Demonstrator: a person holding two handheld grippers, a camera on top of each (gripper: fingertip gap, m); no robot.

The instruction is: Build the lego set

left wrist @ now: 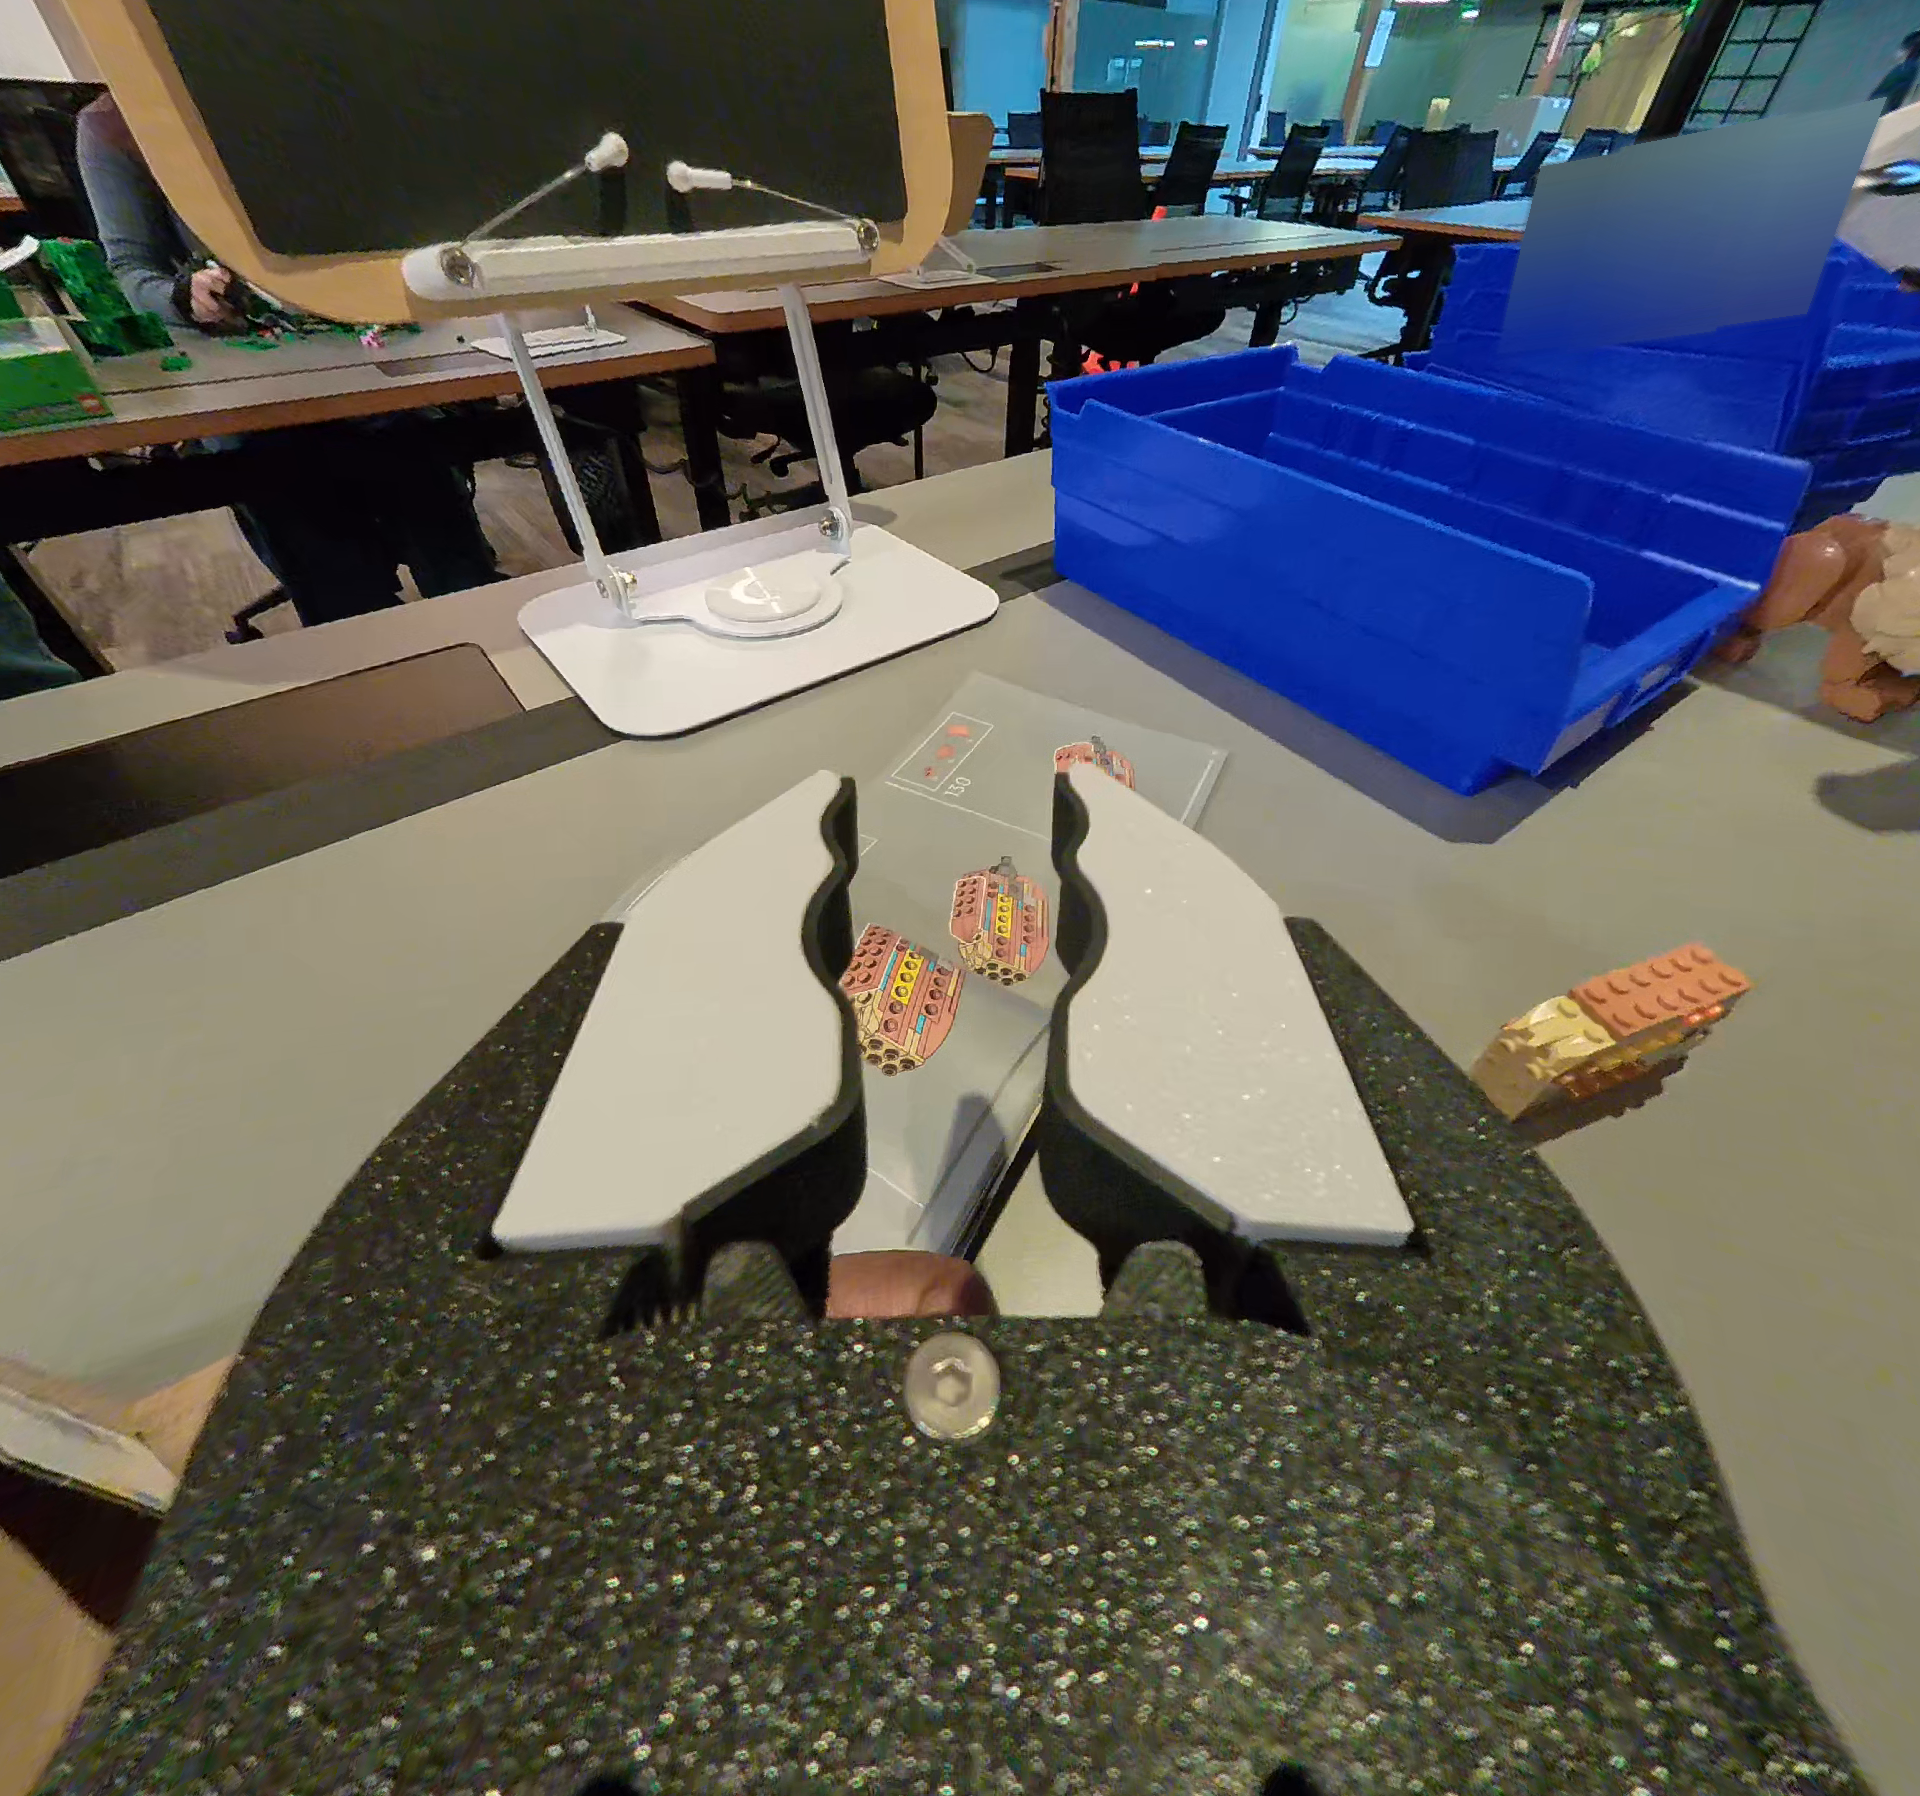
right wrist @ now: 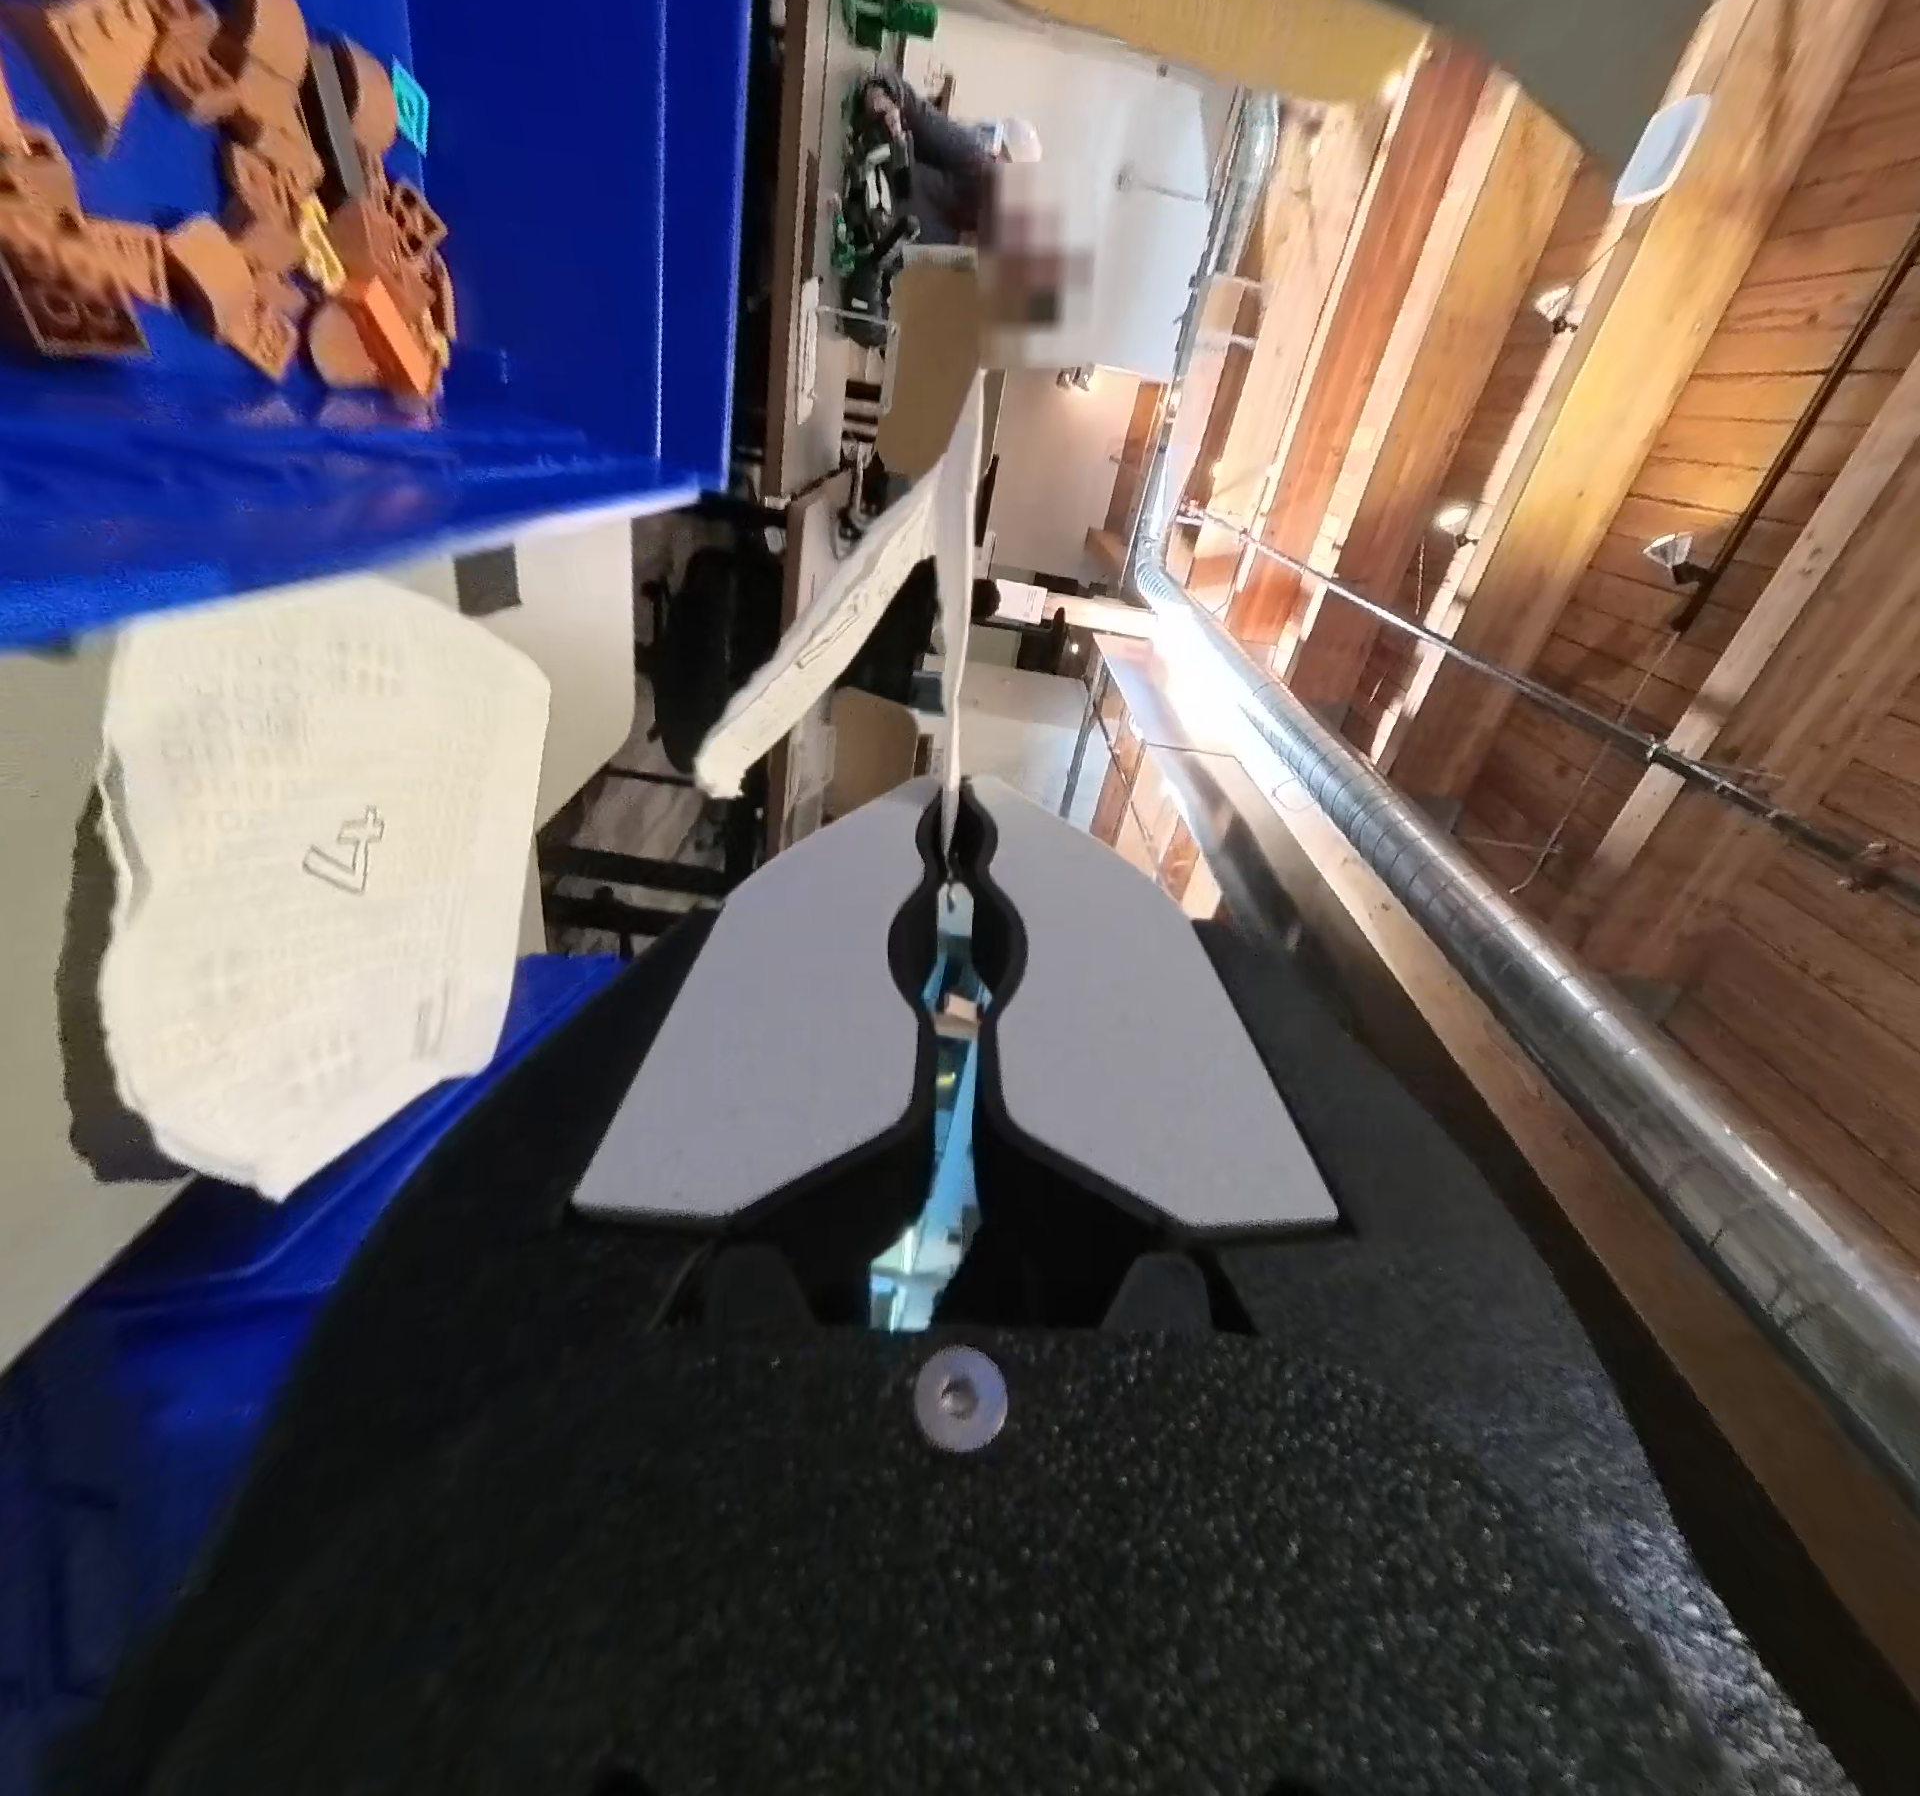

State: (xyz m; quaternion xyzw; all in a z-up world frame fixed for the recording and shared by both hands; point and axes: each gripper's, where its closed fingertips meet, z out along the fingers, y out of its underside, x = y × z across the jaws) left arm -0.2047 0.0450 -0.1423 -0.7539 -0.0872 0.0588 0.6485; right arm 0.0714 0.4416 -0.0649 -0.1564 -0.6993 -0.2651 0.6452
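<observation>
In the left wrist view my left gripper (left wrist: 954,790) is open and empty, held above an open instruction booklet (left wrist: 977,915) on the grey table (left wrist: 312,1071). A partly built brown and tan lego model (left wrist: 1621,1019) lies to its right, apart from the fingers. In the right wrist view, which is rolled sideways, my right gripper (right wrist: 956,796) is shut on the edge of a torn white paper bag (right wrist: 831,624) and holds it in the air. A blue bin (right wrist: 561,188) holds several loose brown and orange bricks (right wrist: 239,219) at the upper left.
Stacked blue bins (left wrist: 1351,541) stand at the right back, next to a brown lego animal (left wrist: 1860,624). A white tablet stand (left wrist: 748,614) is straight ahead. A second white paper bag (right wrist: 312,863) lies by the bin. Another blue bin (right wrist: 156,1331) is near my right gripper. The gap from one gripper's tips to the other's is roughly 50 cm.
</observation>
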